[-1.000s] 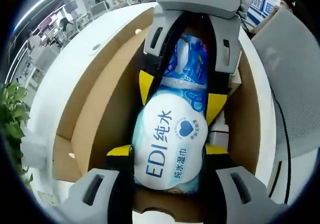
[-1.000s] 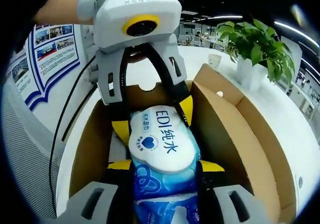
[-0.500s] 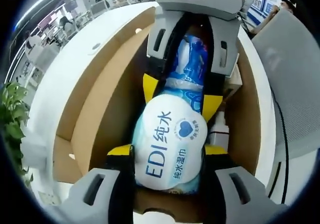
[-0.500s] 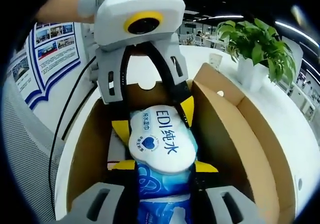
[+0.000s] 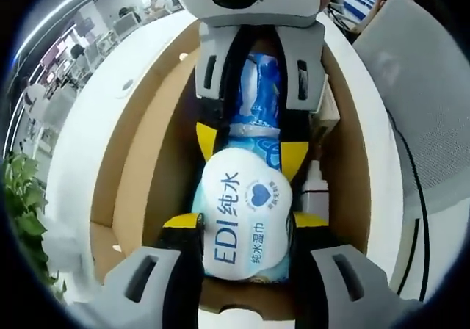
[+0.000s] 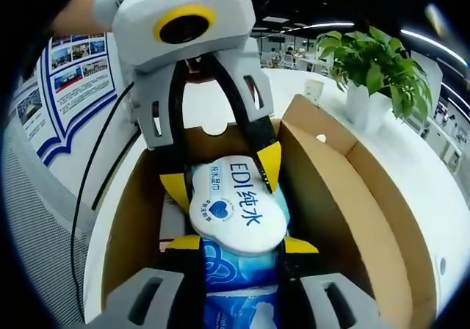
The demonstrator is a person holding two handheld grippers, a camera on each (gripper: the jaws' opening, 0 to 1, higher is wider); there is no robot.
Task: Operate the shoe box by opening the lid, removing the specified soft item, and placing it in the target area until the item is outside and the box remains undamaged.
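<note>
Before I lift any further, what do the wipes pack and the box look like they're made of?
Wipes pack: looks like soft plastic film, glossy, with printed blue and white graphics; it bulges between the jaws of both hand-held grippers. Box: plain brown cardboard, matte, with raw cut edges and a round hole in the open flap. Probably corrugated, though I can't confirm.

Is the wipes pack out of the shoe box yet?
Not yet. The wipes pack sits between the cardboard walls of the open shoe box, with the left gripper and right gripper clamped on it.
</note>
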